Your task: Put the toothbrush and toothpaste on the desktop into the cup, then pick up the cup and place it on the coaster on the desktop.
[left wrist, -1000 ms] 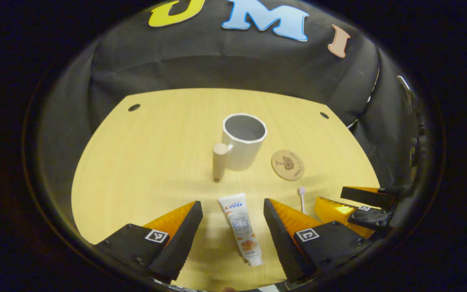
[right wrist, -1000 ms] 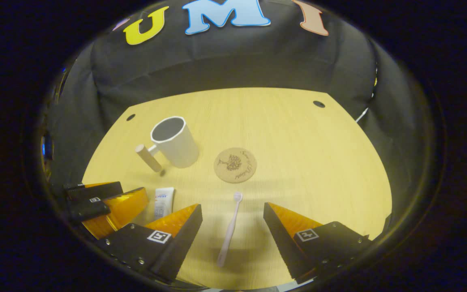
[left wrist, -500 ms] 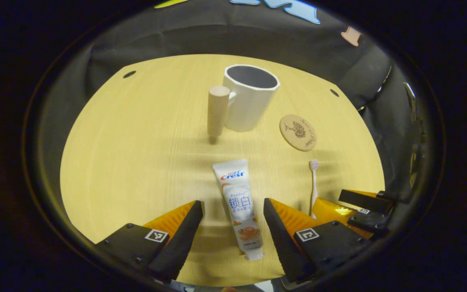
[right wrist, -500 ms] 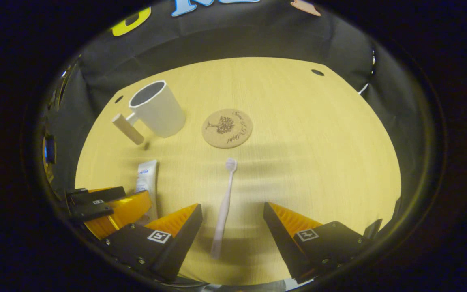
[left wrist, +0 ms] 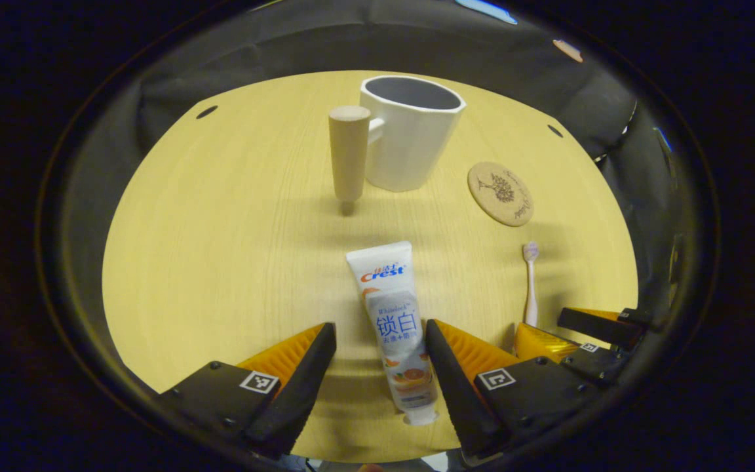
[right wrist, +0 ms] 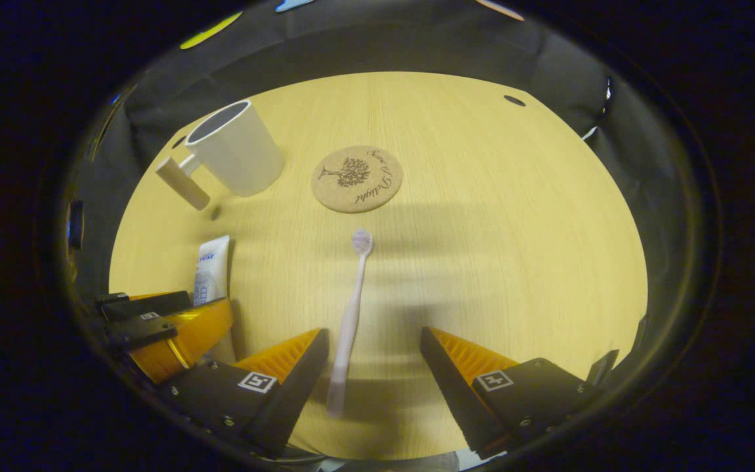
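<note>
**Toothpaste and toothbrush lying flat, each between spread fingers**

The desk (left wrist: 220, 249) is carrying everything; its light wood top is showing a small dark hole (left wrist: 206, 112) near a far corner. The cup (left wrist: 410, 141) is standing upright toward the back, white, mouth up, with its wooden peg handle (left wrist: 348, 154) sticking out to the side in the left gripper view.

The left gripper (left wrist: 377, 341) is sitting low over the near edge with its fingers apart. The toothpaste (left wrist: 392, 328) is lying flat between them, cap end toward the camera, closer to the finger on the view's right; whether that finger is touching the tube cannot be told. The other finger is standing clear of it.

The right gripper (right wrist: 374, 344) is likewise spread wide, and in the left gripper view it is showing at the lower right (left wrist: 567, 341). The coaster (right wrist: 356, 178) is lying just beside the cup, bare. The toothbrush (right wrist: 350, 316) is lying flat, head pointing toward the coaster, handle running down beside the finger on the view's left; contact cannot be judged.
</note>
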Available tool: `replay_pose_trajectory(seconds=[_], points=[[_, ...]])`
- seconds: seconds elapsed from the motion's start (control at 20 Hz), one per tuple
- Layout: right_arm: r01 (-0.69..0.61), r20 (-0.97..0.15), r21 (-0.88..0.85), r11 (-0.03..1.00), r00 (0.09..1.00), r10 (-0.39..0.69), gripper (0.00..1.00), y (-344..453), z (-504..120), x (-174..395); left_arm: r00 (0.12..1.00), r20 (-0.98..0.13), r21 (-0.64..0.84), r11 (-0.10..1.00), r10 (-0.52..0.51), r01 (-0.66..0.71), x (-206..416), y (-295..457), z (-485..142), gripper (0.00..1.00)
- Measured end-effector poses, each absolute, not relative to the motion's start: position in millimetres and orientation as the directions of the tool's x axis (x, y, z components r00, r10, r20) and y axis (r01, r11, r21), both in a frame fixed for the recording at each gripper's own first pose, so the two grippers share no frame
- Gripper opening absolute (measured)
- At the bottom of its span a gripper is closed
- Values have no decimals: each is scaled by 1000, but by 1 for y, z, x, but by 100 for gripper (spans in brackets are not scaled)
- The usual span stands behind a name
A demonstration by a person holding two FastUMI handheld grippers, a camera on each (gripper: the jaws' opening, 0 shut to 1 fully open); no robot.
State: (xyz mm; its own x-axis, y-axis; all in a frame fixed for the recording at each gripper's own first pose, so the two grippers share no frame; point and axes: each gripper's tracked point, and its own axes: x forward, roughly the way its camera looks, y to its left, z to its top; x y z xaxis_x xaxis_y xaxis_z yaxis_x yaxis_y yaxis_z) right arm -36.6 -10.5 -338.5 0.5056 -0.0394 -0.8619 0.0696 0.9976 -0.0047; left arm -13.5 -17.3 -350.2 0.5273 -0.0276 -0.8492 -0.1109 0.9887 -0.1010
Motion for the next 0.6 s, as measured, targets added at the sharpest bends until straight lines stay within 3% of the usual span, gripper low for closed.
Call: replay_pose_trajectory(seconds=[0.4,0.6], points=[[74,-917,-21,997,395,-49,100,-8,-341,-37,477,-879,-34,995,16,-97,-13,-19,-355,95],[76,-962,-21,997,270,-41,100,-8,-340,-35,429,-903,-29,995,14,-95,-11,-19,-356,95]])
